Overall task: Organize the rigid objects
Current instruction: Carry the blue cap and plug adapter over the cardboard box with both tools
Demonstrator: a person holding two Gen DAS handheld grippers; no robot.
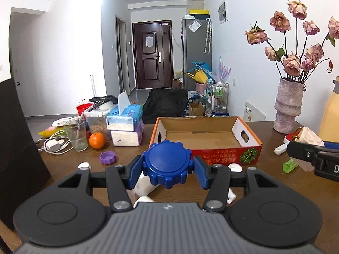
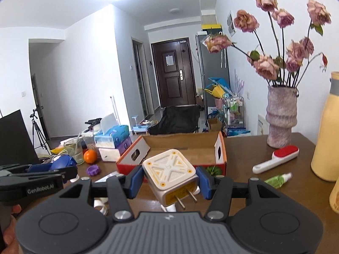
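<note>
Cardboard box (image 1: 205, 136) is positioned open-topped on the wooden table (image 1: 275, 182), at 12 o'clock from both grippers. A blue ridged cap (image 1: 168, 163) is pinched by the left gripper (image 1: 168, 169). A white plug adapter (image 2: 170, 174), prongs toward the camera, is pinched by the right gripper (image 2: 169, 180).

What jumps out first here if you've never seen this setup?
Each handheld gripper clamps a small object above the wooden table: the left gripper holds a blue cog-edged lid, the right gripper a white plug adapter, prongs toward the camera. Just beyond sits an empty cardboard box, with dried pink roses on the right.
</note>
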